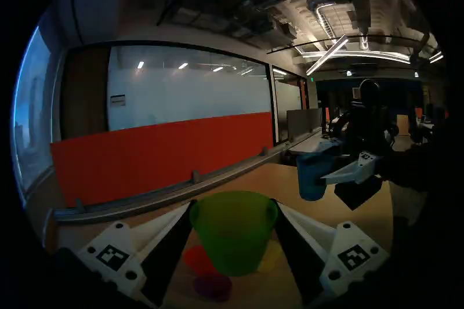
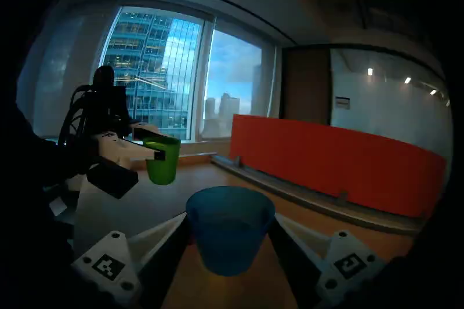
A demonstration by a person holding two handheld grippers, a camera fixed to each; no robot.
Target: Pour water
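**Left gripper view**
- Left gripper (image 1: 234, 209): held level and low over the table (image 1: 264, 178). Both fingers are clamped against the sides of the green cup (image 1: 235, 239).
- Green cup: upright, rim uppermost, raised above the tabletop between the fingers. Whether it holds water cannot be told.
- Under the cup, on the table: a red piece (image 1: 199, 260), a purple piece (image 1: 213, 286) and a yellow piece (image 1: 271, 255). They are blurred and their kind is unclear.
- Right gripper (image 1: 342, 174): farther off to the right, at about the same height, reaching in from a dark sleeve (image 1: 420, 170). Its fingers grasp the blue cup (image 1: 312, 177), which stands upright and well apart from the green cup.
- Background: orange wall panel (image 1: 162, 155) with frosted glass above it, and ceiling light strips (image 1: 327, 54).

**Right gripper view**
- Right gripper: level, with both fingers pressed on the blue cup. The cup is upright and clear of the table, and its contents are not discernible.
- Left gripper: to the left and farther off, with a dark arm behind it. It holds the green cup upright at a similar height.
- Background: window (image 2: 159, 71) showing towers and sky, with the orange wall panel at right.
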